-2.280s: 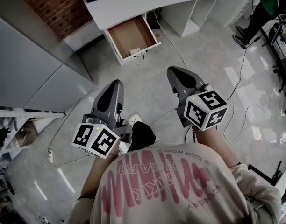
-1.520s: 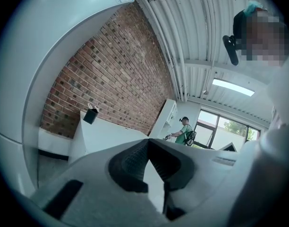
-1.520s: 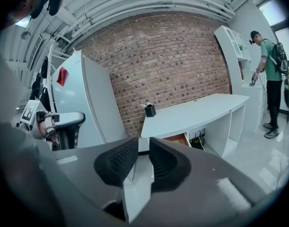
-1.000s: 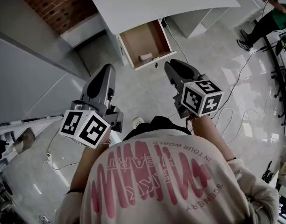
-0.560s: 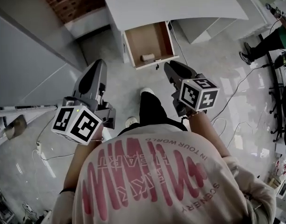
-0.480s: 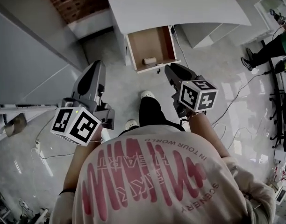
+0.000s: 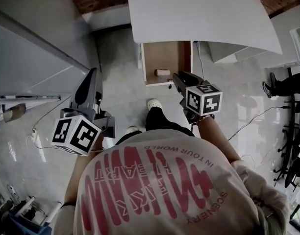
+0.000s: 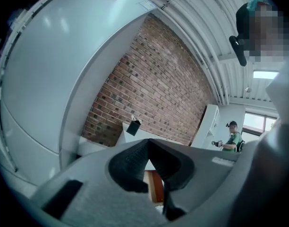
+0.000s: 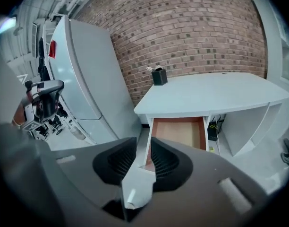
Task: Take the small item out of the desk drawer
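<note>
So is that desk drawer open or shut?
Open. The drawer sticks out from under the desk, and its brown inside shows, with the small item lying in it.

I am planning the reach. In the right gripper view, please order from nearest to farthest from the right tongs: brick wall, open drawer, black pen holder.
1. Open drawer, straight ahead under the desk.
2. Black pen holder, on the desk's back left corner.
3. Brick wall, behind the desk.
</note>
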A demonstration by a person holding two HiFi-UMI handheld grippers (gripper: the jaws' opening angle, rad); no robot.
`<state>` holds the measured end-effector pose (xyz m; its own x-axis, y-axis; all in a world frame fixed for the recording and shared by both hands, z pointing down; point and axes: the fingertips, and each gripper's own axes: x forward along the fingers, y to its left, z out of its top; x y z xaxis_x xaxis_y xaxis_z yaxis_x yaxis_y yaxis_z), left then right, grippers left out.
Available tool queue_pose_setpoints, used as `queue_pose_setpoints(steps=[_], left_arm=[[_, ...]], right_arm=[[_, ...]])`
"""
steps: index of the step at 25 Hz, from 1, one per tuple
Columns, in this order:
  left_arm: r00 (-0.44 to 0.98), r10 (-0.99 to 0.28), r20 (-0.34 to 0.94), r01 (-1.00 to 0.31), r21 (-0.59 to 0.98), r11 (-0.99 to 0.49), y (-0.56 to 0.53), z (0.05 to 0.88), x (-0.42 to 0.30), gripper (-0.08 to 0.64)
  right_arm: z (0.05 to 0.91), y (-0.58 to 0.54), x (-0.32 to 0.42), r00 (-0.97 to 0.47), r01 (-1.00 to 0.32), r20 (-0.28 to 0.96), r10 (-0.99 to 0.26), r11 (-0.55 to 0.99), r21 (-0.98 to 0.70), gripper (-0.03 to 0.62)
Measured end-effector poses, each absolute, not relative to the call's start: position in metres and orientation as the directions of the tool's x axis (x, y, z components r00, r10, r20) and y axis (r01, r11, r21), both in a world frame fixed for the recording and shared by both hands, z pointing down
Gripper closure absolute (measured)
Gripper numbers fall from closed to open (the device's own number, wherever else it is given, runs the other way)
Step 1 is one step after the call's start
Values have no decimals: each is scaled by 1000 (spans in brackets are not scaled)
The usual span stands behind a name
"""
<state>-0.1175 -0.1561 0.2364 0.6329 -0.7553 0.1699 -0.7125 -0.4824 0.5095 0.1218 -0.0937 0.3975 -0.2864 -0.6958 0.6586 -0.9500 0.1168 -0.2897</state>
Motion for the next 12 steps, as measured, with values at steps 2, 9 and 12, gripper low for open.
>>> queue_pose_setpoints(steps=[2,9,12], left_arm=[[612,-768,190,-730,508,-456,-162,242,-118,557],[542,-780,312,-789,508,-345,-181,283,-100,557],[516,-779,356,-808,503,-305,-188,299,-95,557]], right_arm=[[408,-101,125,-303,-947,674,-674,133,-293,482],[471,-131,145,-377,-926,747,-548,199,-322,472],[497,-143,152,-401,-916,774,-490,214,-339,463]])
